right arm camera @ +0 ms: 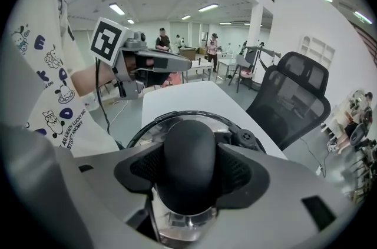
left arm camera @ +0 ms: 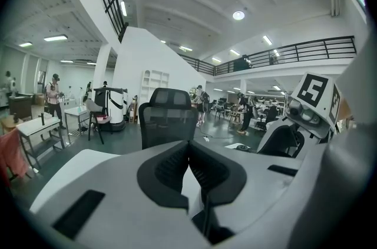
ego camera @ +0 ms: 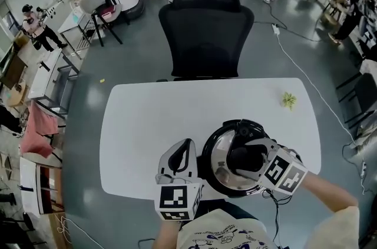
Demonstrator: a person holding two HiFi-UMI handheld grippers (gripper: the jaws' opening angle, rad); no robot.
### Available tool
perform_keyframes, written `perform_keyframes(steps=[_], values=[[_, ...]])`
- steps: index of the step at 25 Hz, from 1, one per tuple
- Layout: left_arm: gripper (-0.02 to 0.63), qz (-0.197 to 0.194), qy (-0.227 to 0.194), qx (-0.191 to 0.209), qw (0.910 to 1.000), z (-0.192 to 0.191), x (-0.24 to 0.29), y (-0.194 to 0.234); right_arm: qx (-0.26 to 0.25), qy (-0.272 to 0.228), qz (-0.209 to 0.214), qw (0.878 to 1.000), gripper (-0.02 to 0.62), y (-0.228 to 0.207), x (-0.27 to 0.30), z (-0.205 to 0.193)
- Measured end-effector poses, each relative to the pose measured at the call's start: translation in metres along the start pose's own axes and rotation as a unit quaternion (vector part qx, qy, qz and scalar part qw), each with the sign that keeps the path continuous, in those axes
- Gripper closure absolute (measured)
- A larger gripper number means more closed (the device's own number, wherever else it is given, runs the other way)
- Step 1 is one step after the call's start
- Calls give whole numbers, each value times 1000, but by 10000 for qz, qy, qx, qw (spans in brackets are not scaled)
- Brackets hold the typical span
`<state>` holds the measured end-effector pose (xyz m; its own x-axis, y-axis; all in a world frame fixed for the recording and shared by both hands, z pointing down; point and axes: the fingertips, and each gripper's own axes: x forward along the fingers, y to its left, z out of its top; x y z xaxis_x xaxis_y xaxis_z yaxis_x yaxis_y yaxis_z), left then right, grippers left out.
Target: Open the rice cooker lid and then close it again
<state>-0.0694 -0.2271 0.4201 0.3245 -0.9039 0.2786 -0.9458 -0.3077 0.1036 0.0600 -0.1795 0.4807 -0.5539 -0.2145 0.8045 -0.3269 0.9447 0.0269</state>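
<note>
The right gripper [ego camera: 247,156] tips down, squeezing the black knob [right arm camera: 188,162] of the lid [ego camera: 219,146] at the table's [ego camera: 147,118] front edge, while the left gripper [ego camera: 183,150], pinched shut and empty, points almost flat beside it.

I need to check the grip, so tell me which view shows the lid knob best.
The right gripper view: the black lid knob fills the centre, with the right gripper closed on its two sides. The head view shows it from above, partly covered by that gripper. The left gripper view does not show it.
</note>
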Motion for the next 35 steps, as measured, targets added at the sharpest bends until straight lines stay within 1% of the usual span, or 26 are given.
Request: perform_keyframes(steps=[11, 14, 17, 20, 25, 28, 31, 33, 35], values=[[592, 40, -19, -8, 10000, 0, -4, 1, -310, 137, 235, 9991, 298, 1, 0, -1], [592, 71, -19, -8, 10000, 1, -8, 1, -464, 161, 345, 9982, 298, 3, -1, -1], [592, 104, -23, -16, 9999, 1, -12, 2, -763, 267, 504, 9955, 298, 6, -1, -1], [592, 137, -27, -11, 9999, 1, -15, 2, -1124, 390, 691, 9905, 298, 8, -1, -1], [592, 216, -35, -14, 9998, 0, -21, 2, -1534, 565, 917, 9823, 298, 12, -2, -5], [592, 267, -31, -30, 9996, 1, -27, 5, -1911, 751, 1083, 9727, 297, 16, -3, -4], [592, 326, -49, -47, 9994, 0, -31, 9, -2339, 939, 1290, 9591, 298, 19, -2, -7], [592, 362, -52, -62, 9993, 0, -32, 10, -2451, 1010, 1469, 9530, 295, 19, -1, -8], [592, 386, -53, -76, 9992, 0, -34, 10, -2456, 1018, 1602, 9506, 293, 20, -2, -8]])
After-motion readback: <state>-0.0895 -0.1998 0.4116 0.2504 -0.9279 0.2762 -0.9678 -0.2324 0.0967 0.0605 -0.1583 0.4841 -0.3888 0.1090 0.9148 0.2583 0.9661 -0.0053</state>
